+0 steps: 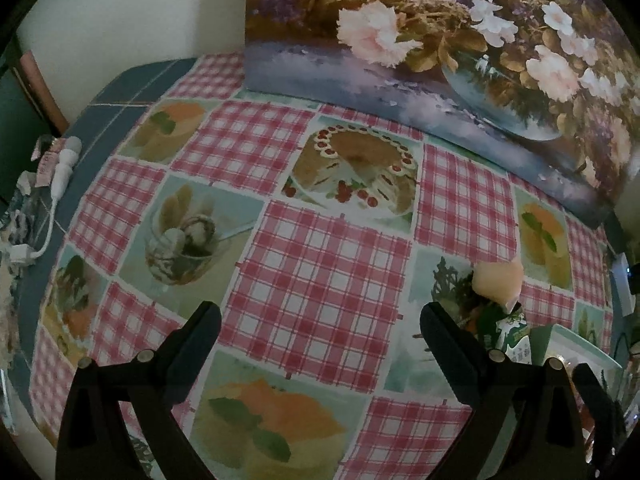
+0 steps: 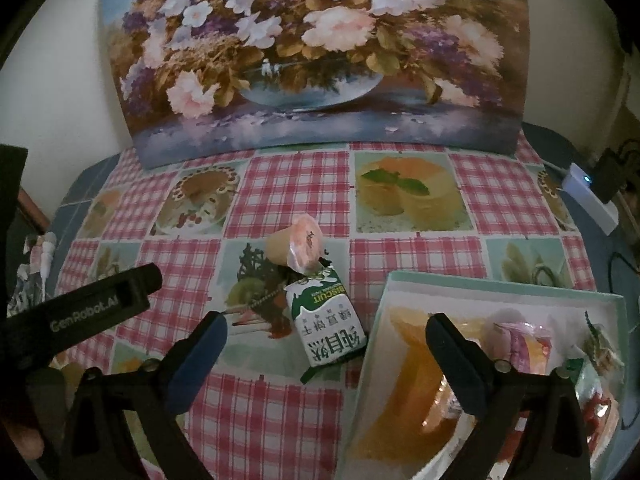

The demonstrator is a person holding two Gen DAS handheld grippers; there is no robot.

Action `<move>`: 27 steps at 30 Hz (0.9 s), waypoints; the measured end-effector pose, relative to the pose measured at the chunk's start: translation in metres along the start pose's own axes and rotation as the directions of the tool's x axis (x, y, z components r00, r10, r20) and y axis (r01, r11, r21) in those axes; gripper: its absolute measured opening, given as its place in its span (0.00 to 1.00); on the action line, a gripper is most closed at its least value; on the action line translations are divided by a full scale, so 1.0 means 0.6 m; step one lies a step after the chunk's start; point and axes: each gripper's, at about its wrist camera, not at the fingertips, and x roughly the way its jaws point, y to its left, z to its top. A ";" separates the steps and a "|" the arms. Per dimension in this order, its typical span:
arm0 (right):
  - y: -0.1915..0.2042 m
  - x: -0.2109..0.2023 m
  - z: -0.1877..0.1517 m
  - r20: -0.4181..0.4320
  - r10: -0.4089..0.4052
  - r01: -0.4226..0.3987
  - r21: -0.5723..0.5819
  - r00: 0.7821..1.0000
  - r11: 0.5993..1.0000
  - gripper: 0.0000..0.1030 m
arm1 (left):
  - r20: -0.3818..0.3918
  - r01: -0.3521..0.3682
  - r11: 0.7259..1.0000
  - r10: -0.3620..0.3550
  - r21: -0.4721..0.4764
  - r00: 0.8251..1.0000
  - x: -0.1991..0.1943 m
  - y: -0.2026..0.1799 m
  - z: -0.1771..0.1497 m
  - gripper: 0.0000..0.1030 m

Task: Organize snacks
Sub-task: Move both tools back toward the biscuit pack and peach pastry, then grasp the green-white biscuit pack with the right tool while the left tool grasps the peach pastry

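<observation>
A green-and-white biscuit packet [image 2: 326,322] lies on the checked tablecloth, with a peach jelly cup [image 2: 298,245] on its side touching the packet's far end. My right gripper [image 2: 326,332] is open and empty, low over the table, with the packet between its fingers. A pale green box [image 2: 508,292] at the right holds several wrapped snacks [image 2: 520,346]. My left gripper [image 1: 320,320] is open and empty over bare cloth; the jelly cup [image 1: 498,280] and packet [image 1: 510,334] lie beside its right finger. The left gripper's body also shows in the right wrist view [image 2: 92,308].
A large flower painting [image 2: 312,52] leans against the wall at the table's back. A white device [image 2: 592,198] and cables sit at the right edge. A white cable and small packets [image 1: 56,168] lie at the left edge. The box's rim shows in the left wrist view [image 1: 576,340].
</observation>
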 end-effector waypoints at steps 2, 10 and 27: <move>0.004 0.006 0.000 -0.003 -0.004 0.004 -0.009 1.000 1.000 0.92 | -0.006 0.005 1.000 -0.005 0.000 1.000 0.005 0.001 0.000 0.97; 0.017 0.027 0.004 -0.004 -0.019 0.019 -0.048 1.000 0.999 0.83 | -0.035 0.017 0.999 -0.018 -0.028 0.999 0.035 0.012 0.002 0.97; 0.029 0.074 0.009 -0.049 -0.043 0.038 -0.085 0.998 0.996 0.47 | -0.056 0.024 0.999 -0.025 -0.023 0.998 0.070 0.011 0.011 0.97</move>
